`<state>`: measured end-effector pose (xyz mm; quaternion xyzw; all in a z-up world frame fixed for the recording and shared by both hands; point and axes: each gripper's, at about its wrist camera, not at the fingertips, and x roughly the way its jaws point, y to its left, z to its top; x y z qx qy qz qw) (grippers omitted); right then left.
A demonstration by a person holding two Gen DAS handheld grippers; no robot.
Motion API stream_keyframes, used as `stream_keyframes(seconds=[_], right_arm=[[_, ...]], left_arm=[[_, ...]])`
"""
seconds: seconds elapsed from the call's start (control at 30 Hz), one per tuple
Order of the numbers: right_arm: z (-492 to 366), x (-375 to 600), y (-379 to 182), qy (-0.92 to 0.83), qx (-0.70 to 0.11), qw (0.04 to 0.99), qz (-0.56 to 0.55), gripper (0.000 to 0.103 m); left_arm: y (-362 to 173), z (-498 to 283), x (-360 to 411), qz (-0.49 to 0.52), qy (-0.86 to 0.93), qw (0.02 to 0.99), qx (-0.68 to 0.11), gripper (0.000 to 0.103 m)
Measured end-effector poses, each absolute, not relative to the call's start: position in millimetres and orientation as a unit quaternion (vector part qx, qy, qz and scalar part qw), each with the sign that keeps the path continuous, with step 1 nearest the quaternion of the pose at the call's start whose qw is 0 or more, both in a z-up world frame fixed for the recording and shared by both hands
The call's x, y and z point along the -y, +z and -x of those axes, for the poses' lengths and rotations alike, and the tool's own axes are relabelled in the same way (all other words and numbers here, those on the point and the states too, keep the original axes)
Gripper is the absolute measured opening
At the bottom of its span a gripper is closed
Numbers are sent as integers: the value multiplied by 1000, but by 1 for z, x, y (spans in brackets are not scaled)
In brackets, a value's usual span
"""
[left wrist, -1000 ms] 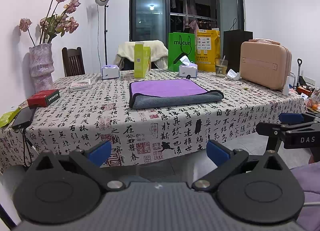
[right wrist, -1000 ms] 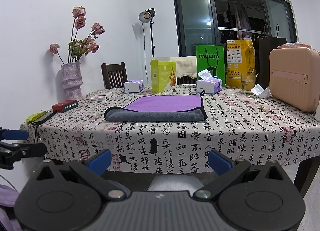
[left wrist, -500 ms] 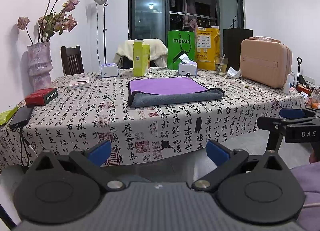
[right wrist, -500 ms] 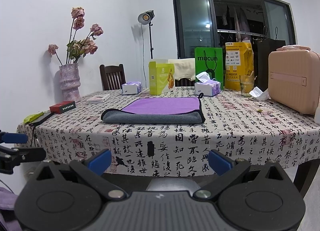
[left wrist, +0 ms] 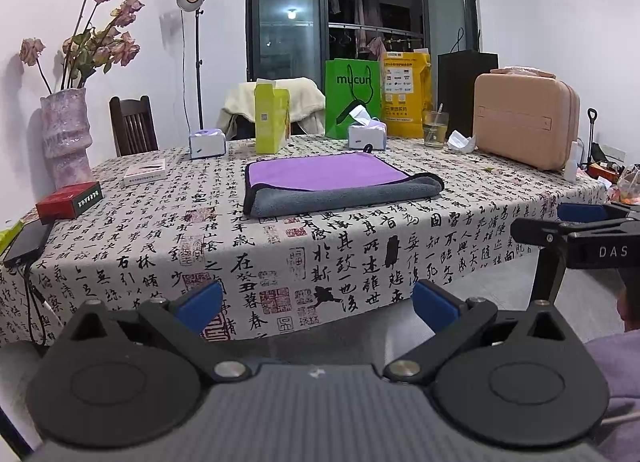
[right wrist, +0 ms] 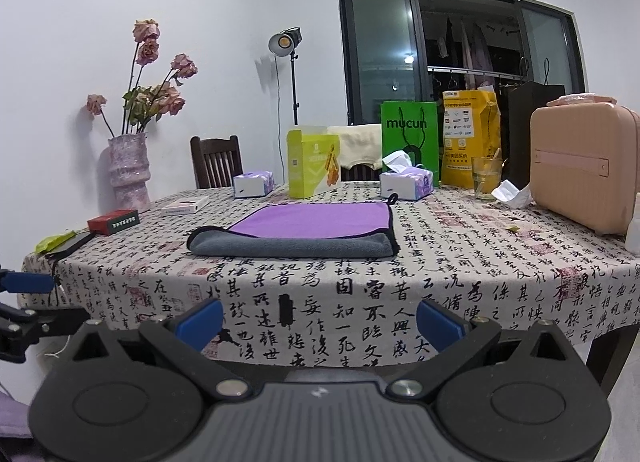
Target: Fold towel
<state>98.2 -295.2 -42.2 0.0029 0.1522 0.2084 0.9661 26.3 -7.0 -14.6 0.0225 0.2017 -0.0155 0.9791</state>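
A purple towel with a grey underside [left wrist: 332, 182] lies folded on the table [left wrist: 160, 246], its grey fold facing me; it also shows in the right wrist view [right wrist: 304, 228]. My left gripper [left wrist: 318, 302] is open and empty, held below and in front of the table's front edge. My right gripper [right wrist: 320, 320] is open and empty, also in front of the edge. Each gripper shows at the side of the other's view: the right gripper [left wrist: 576, 230] and the left gripper [right wrist: 24, 302].
On the table stand a pink vase of dried roses [left wrist: 66, 138], a red box [left wrist: 70, 200], a phone [left wrist: 28, 242], tissue boxes [left wrist: 366, 134], a yellow-green carton [left wrist: 272, 118], green and yellow bags [left wrist: 352, 102], a glass [left wrist: 434, 128] and a pink case [left wrist: 526, 120].
Both grippers have dropped slightly, so the table sits a little higher in both views. The towel has not moved and both grippers stay open.
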Motion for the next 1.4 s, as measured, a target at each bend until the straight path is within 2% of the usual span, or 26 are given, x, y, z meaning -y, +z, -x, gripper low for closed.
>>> stream_keyframes(seconds=[0.3,0.73,1.03,1.4], right_arm=[[-109,299,-37,193,-130,973,4,103],[-141,309,-42,173,-145,974,-5,103],[-147,309,-40,177,-113,977,27,103],[-179,308,-46,174,-123,977,25,103]], left_arm=[[-12,-40,5,-25,-9,982,-186,103],[-16,-65,-12,2,8,983,-182,103],[-14,-80,-19,-1,12,985,-174,103],[-18,-109,-31,-7,13,985,-174,103]])
